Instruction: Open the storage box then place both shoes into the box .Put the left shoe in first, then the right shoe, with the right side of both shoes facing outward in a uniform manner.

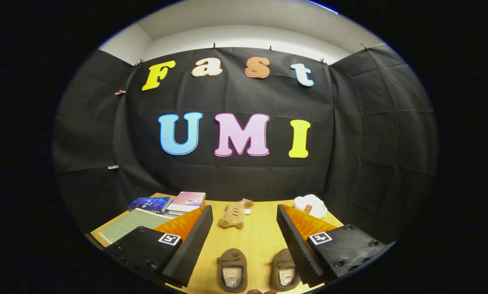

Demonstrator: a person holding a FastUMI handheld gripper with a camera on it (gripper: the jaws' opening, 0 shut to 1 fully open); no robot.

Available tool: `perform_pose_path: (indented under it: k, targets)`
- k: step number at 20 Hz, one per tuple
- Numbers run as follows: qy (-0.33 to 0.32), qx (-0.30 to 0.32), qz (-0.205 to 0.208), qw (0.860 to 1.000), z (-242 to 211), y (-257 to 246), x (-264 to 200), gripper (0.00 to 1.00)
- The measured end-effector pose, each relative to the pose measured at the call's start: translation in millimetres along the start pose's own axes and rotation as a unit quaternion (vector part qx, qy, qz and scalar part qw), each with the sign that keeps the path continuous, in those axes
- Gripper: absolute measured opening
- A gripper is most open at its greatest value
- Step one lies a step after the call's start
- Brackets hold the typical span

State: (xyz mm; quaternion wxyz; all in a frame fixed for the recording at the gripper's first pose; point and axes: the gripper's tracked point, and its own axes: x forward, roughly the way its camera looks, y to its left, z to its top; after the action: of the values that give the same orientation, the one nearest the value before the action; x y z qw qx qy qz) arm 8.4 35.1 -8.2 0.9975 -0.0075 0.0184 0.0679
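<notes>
Two brown slipper-like shoes stand side by side on the wooden table [252, 241], toes pointing away from me. The left shoe [232, 270] lies between my fingers. The right shoe [285, 275] sits close against the inner face of my right finger [295, 245]. My gripper [244, 237] is held wide open above the table, with both shoes down near its base and nothing pressed between the fingers.
A tan plush toy [233, 214] lies on the table beyond the fingertips. A white plush [311, 206] sits at the far right. Books [186, 202] and a dark book [150, 203] are stacked far left, with a green mat [131, 223] beside them.
</notes>
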Motion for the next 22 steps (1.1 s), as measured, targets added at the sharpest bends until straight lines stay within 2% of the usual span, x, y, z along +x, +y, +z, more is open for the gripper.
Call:
perform_pose_path:
  k: [8, 14, 18, 22]
  targets:
    - [0.037, 0.005, 0.045, 0.998, -22, 22, 7, 0.97]
    - [0.083, 0.039, 0.113, 0.989, -53, 61, 20, 0.98]
    - [0.121, 0.069, 0.187, 0.972, -79, 105, 25, 0.99]
    - [0.176, 0.102, 0.269, 0.941, -107, 152, 17, 0.99]
